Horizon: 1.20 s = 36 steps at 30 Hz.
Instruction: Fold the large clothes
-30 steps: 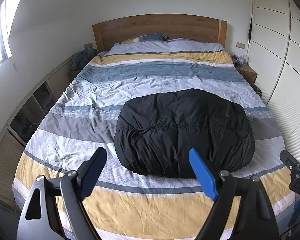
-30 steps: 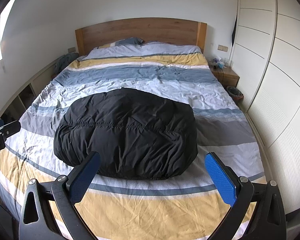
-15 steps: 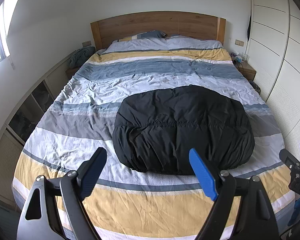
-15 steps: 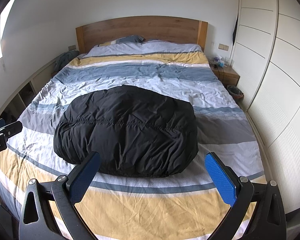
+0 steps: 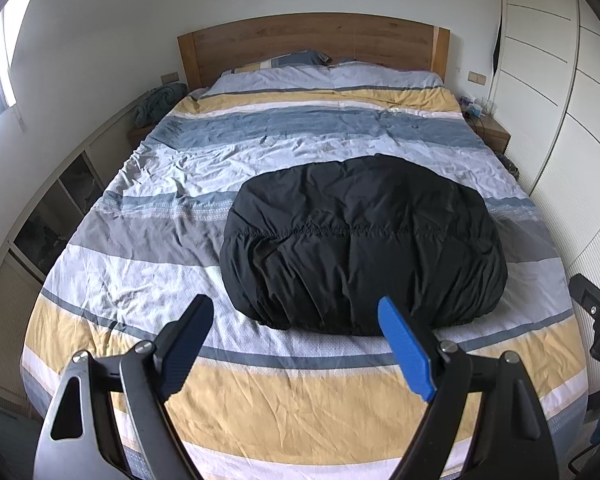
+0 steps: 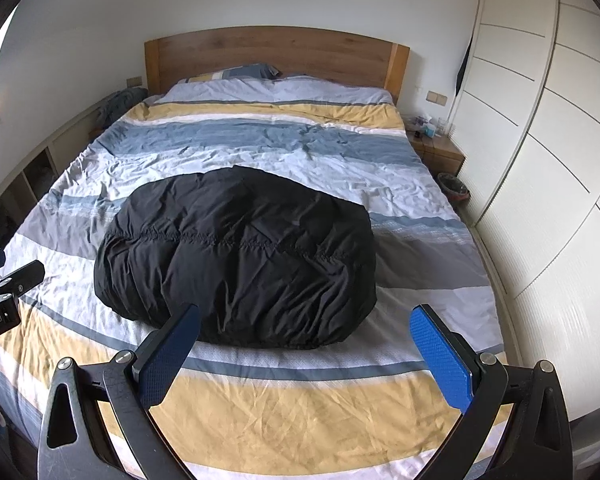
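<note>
While both hands are barely shifting, the left gripper (image 5: 296,336) is hovering wide and empty, the black garment (image 5: 360,248) is lying bundled mid-bed as before, and the right gripper (image 6: 304,342) is gaping empty: folding looks finished.

So the jacket (image 5: 360,248) sat in the middle of the bed (image 5: 140,280), pillow (image 5: 288,60) back by the headboard (image 5: 312,44), nightstand (image 6: 440,152) and wardrobe (image 6: 540,160) off to the right.
</note>
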Motion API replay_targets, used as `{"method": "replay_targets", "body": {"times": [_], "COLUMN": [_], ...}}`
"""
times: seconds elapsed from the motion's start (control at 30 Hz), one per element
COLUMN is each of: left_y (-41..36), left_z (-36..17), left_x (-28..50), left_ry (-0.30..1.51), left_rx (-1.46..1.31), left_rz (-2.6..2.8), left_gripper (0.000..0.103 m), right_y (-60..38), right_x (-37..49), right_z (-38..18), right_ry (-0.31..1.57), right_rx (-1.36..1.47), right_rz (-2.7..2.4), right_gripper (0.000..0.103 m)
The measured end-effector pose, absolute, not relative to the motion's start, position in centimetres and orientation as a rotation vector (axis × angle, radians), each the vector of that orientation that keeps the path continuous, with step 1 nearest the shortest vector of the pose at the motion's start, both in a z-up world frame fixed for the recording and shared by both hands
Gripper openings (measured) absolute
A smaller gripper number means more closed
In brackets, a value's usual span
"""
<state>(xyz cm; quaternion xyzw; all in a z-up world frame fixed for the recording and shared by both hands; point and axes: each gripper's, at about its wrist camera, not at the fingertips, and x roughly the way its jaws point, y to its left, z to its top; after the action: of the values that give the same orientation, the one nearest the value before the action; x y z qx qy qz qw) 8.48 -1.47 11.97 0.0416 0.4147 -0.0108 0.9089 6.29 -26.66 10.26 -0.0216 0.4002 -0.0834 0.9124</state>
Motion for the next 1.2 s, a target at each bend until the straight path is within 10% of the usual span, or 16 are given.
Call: {"method": "replay_targets", "body": {"times": [1.2], "left_y": [-1.4], "left_z": [10.8], "left_x": [8.4], "left_ry": [0.894], "left_rx": [0.064], "left_rz": [-0.05], "left_gripper": [0.084], "right_y": [-28.0], "right_x": [5.6], "right_z": [8.7], "right_ry": [0.854], "right_rx": [-0.011], "right_rz": [-0.197], "right_gripper": [0.103]}}
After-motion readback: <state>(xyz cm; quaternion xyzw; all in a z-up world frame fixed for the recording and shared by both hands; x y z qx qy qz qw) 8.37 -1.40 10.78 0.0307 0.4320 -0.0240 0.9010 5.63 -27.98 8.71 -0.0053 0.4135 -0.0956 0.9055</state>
